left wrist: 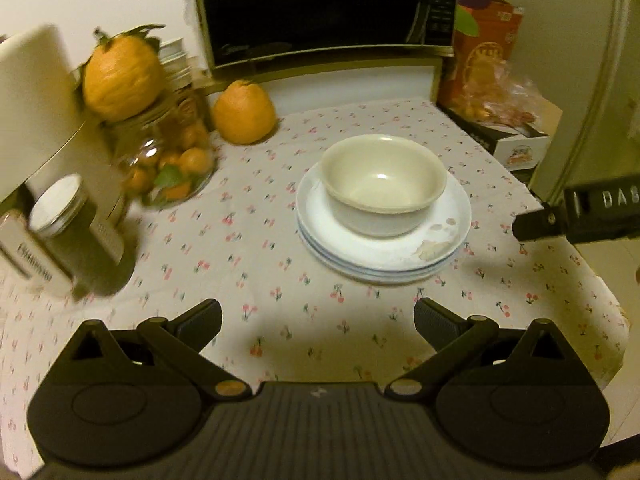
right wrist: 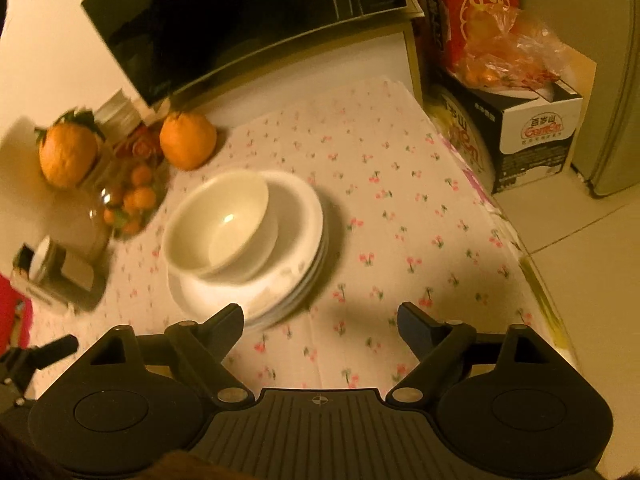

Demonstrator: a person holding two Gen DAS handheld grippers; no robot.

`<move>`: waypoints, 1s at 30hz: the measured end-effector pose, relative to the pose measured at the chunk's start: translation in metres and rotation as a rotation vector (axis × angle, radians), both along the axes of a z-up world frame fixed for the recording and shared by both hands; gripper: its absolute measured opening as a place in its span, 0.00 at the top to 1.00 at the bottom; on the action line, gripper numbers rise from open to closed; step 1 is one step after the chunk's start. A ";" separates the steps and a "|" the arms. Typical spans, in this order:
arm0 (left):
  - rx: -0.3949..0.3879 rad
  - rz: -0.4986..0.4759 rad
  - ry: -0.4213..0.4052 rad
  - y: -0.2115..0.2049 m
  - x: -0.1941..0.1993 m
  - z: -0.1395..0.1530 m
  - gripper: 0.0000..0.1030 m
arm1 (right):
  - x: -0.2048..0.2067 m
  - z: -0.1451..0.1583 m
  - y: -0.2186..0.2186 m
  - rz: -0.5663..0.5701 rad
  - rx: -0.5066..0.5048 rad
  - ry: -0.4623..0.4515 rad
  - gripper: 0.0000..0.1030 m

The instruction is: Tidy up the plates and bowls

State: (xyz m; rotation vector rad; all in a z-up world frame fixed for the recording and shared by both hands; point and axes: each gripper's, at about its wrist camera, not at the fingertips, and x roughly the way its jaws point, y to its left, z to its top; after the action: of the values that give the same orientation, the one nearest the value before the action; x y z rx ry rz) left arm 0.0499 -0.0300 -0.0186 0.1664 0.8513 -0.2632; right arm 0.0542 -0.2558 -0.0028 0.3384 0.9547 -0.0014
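Observation:
A cream bowl [left wrist: 382, 182] sits upright on a stack of white plates [left wrist: 440, 248] in the middle of the cherry-print tablecloth. The top plate has food stains at its near right rim. My left gripper [left wrist: 318, 322] is open and empty, held above the cloth just in front of the stack. In the right wrist view the bowl [right wrist: 220, 226] and plates [right wrist: 304, 224] lie ahead to the left. My right gripper [right wrist: 320, 328] is open and empty, its left finger just in front of the plates' near edge. Part of the right gripper's body [left wrist: 576, 216] shows at the right in the left wrist view.
A microwave [left wrist: 328, 8] stands at the back. Large oranges [left wrist: 244, 114], a glass jar of small oranges [left wrist: 172, 160] and tins [left wrist: 68, 224] crowd the left side. Boxes and a bag of fruit [right wrist: 508, 56] stand off the table's right edge [right wrist: 532, 276].

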 end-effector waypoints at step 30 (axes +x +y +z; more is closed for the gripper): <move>-0.008 0.283 0.082 0.004 -0.026 0.005 0.00 | -0.032 0.008 0.045 0.093 -0.226 -0.058 0.08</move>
State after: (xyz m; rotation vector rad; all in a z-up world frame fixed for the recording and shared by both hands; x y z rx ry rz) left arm 0.0236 -0.0264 -0.0138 0.0267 0.9435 -0.0083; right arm 0.0218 -0.2104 0.0047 0.0851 0.9019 -0.0138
